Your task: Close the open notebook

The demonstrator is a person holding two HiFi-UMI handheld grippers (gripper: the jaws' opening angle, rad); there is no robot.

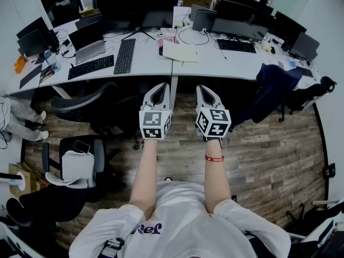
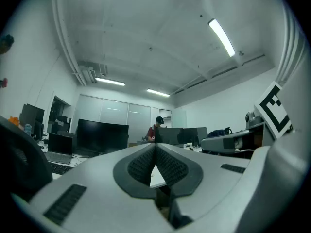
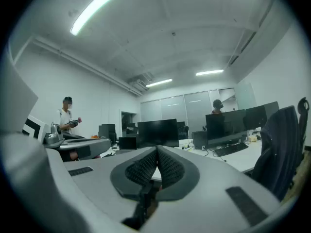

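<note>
The person's two forearms reach forward, a red wristband (image 1: 214, 158) on the right one. Both hold their tongs side by side and level over the wooden floor (image 1: 258, 155), short of the front edge of the white desk (image 1: 150, 63).

The left gripper (image 1: 160, 89) has its ribbed pads pressed together at the tips, with nothing caught between them; its own view shows the same closed pair (image 2: 155, 152). The right gripper (image 1: 205, 91) is likewise fully closed and empty, its pads meeting in a single line in its own view (image 3: 157, 154). Neither touches the desk.

On the desk, just behind its front edge and near its middle seam, lies the notebook (image 1: 180, 52), flat with a pale face up. It is ahead of the gap between the two tongs and well apart from both. On the desk to the left of it sits a black keyboard (image 1: 124, 55), set lengthwise away from the person. At the right of the desk's front edge stands a chair draped with a dark jacket (image 1: 271, 90). Along the back of the desk stands a row of dark monitors (image 1: 134, 8).
</note>
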